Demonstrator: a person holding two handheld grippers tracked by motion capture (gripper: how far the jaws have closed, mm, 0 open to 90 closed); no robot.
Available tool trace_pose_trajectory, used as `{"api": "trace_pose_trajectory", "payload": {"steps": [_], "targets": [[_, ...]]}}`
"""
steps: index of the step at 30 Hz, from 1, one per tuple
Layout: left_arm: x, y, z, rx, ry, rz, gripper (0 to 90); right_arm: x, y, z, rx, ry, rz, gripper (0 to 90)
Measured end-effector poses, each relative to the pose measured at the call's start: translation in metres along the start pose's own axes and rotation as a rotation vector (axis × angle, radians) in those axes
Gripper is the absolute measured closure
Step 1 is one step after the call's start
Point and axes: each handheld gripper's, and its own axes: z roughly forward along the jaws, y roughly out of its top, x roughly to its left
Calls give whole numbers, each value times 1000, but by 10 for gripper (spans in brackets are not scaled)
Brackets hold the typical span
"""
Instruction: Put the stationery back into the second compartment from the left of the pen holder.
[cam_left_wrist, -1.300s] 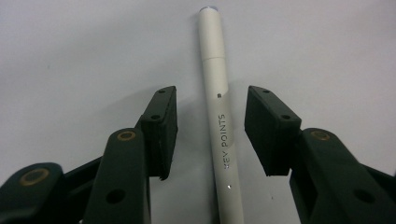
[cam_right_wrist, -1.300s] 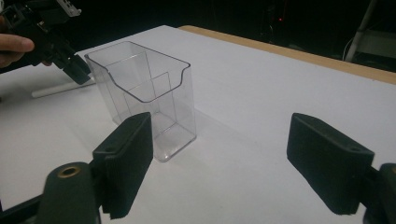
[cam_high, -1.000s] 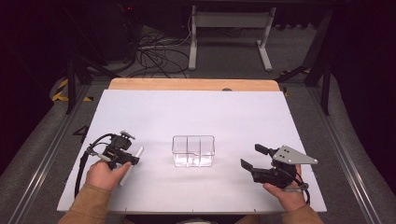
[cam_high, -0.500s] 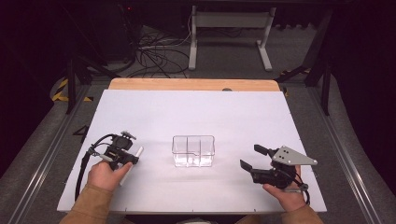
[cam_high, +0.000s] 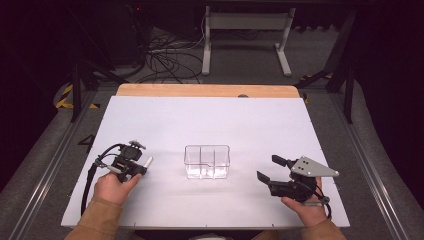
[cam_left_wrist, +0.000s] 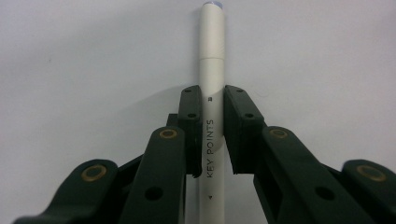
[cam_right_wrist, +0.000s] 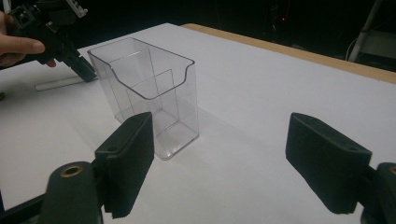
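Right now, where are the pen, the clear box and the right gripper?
pen (cam_left_wrist: 211, 70), left gripper view, on its white barrel above the jaws.
clear box (cam_high: 207, 161), high view, on its front wall.
right gripper (cam_high: 270, 169), high view, midway between its fingertips.

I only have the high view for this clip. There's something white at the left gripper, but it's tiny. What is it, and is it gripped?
Observer: A white pen, and the left gripper has its jaws closed on the barrel.
Operator: Any marking on it?
Observer: Yes, the barrel reads KEY POINTS in the left gripper view.
Operator: And the clear box, is it one space?
Observer: The right gripper view shows the clear container has inner dividers and a front wall cut lower than the back. The right gripper is open, short of it.
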Motion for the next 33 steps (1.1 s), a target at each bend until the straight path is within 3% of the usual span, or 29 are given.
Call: {"api": "trace_pose_trajectory", "payload": {"steps": [6,19,21,26,28,30,33], "targets": [[-1,0,-10,-43,5,13,784,0,0,0,-1,0,1,243],[-3,-4,-43,-292,-50,26,784,0,0,0,-2,-2,-5,247],[-3,-4,-47,-331,-52,44,784,0,-1,1,-2,-2,-5,247],[-4,-3,-57,-414,-97,58,784,1,-1,1,-1,1,-5,247],[-4,-3,-60,-459,-129,50,784,1,-1,1,-2,1,-5,247],[-3,-4,-64,-502,-190,48,783,1,-1,1,-3,1,-6,248],[-2,-4,-69,-557,-222,48,783,1,-1,1,-3,3,-4,247]]}}
